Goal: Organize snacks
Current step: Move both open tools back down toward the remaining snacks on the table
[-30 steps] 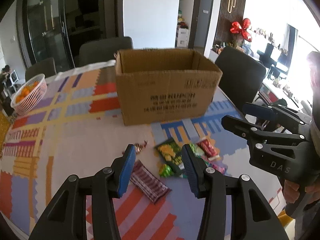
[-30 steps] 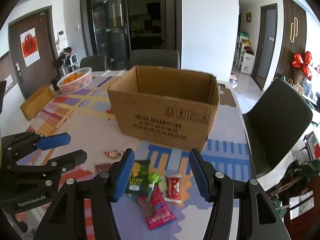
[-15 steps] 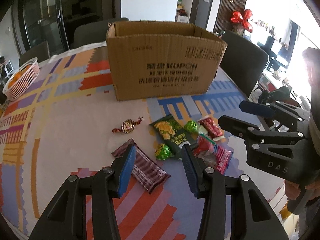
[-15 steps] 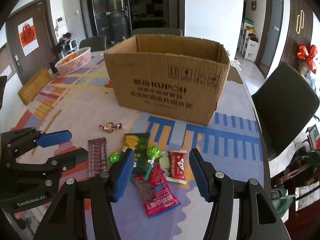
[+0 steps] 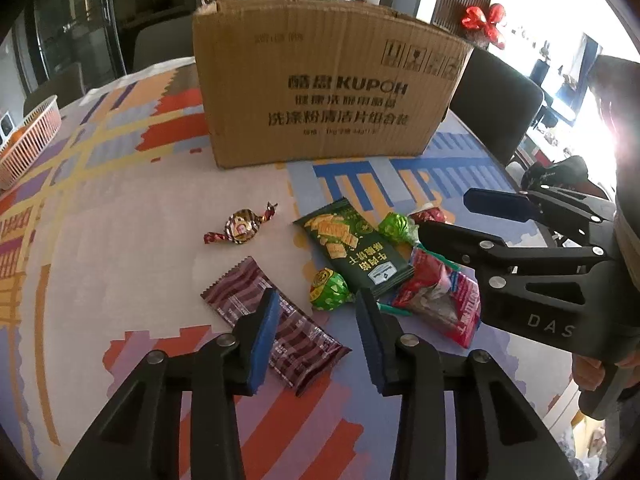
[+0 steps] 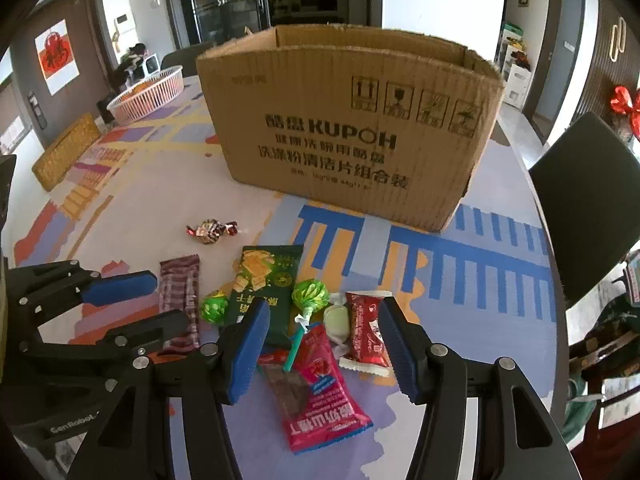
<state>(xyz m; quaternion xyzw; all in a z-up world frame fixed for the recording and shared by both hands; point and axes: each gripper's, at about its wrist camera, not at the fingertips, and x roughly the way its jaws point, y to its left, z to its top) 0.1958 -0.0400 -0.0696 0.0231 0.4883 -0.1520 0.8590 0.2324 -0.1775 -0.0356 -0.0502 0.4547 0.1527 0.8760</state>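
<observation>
Several snacks lie on the patterned tablecloth in front of an open cardboard box. My left gripper is open and empty, low over a brown striped bar, with a green lollipop just ahead. My right gripper is open and empty over a pink-red packet, with a red candy pack and a pale wrapped sweet between the fingers. A dark green cracker pack and a twisted foil candy lie nearer the box.
A pink-white basket with oranges stands far left on the table. A woven tan object lies at the left edge. Dark chairs stand around the table. The table edge runs close on the right.
Both grippers have moved down and forward towards the snacks. The box and snacks look larger and nearer. Nothing was picked up.
</observation>
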